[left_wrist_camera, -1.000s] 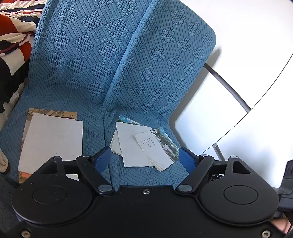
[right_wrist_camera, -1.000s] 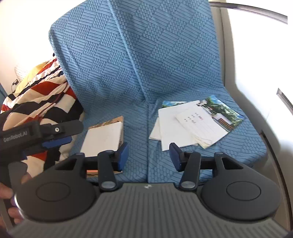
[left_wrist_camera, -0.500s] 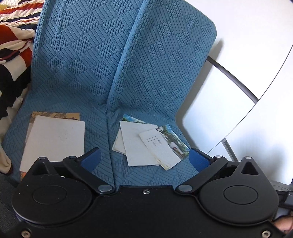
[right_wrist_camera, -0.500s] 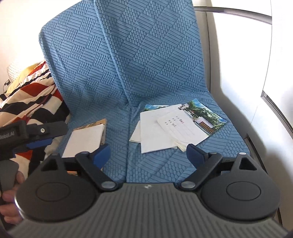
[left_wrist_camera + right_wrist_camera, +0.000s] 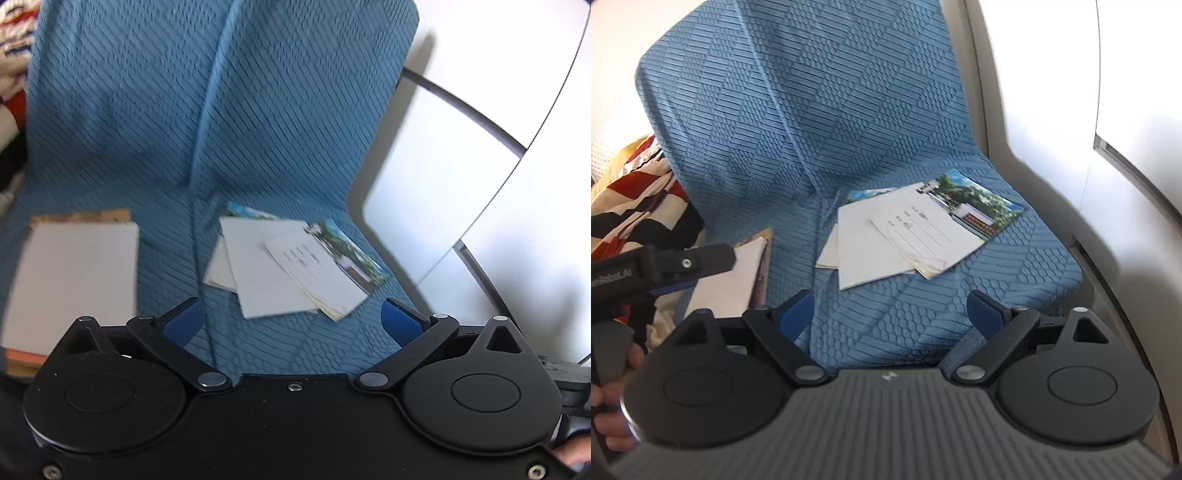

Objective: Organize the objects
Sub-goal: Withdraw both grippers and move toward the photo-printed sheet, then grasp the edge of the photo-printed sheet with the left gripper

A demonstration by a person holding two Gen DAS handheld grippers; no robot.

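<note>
The blue quilted chair cover (image 5: 871,122) fills both views and looms larger than a second ago, as both grippers have dropped nearer the seat. On it, ahead of the left gripper (image 5: 291,325) and slightly to its left, lies the neat stack of white sheets (image 5: 74,273). The loose pile of cards and papers (image 5: 908,232) sits just ahead of the right gripper (image 5: 890,314), closer than before and unmoved. Both grippers' jaws have just been opening and now stand wide apart, nothing between them.
</note>
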